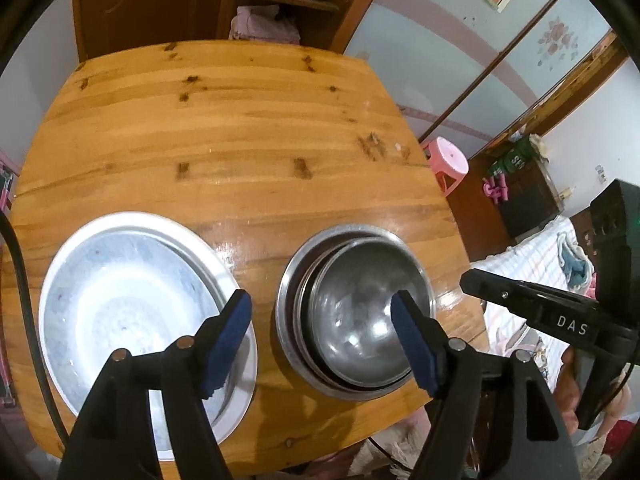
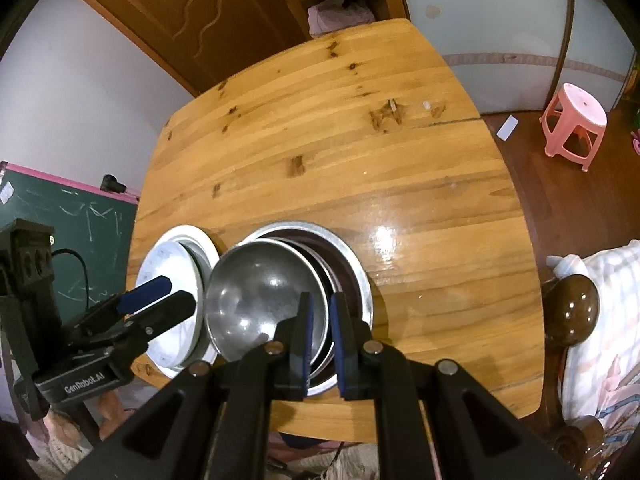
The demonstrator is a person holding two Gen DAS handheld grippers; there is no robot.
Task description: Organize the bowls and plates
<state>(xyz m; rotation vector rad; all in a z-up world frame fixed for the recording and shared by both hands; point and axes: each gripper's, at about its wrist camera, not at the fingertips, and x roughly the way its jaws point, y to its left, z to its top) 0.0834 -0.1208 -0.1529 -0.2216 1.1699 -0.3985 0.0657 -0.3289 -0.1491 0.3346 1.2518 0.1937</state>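
A stack of white plates (image 1: 120, 300) lies at the near left of the wooden table (image 1: 240, 140). Beside it on the right sit nested steel bowls (image 1: 352, 312), the top bowl (image 2: 256, 296) tilted and off-centre in the stack. My left gripper (image 1: 320, 296) is open, one blue pad over the plates' rim, the other over the bowls, nothing between them. My right gripper (image 2: 321, 312) is shut above the bowls' near rim. In the left wrist view the right gripper (image 1: 466, 280) ends just right of the bowls, apart from them. The left gripper (image 2: 180, 290) hovers over the plates (image 2: 176, 280).
The table (image 2: 340, 160) stretches away beyond the stacks. A pink stool (image 2: 572, 120) stands on the floor to the right. A green chalkboard (image 2: 60, 220) leans at the left. A bed with a wooden post (image 2: 572, 304) borders the table's right side.
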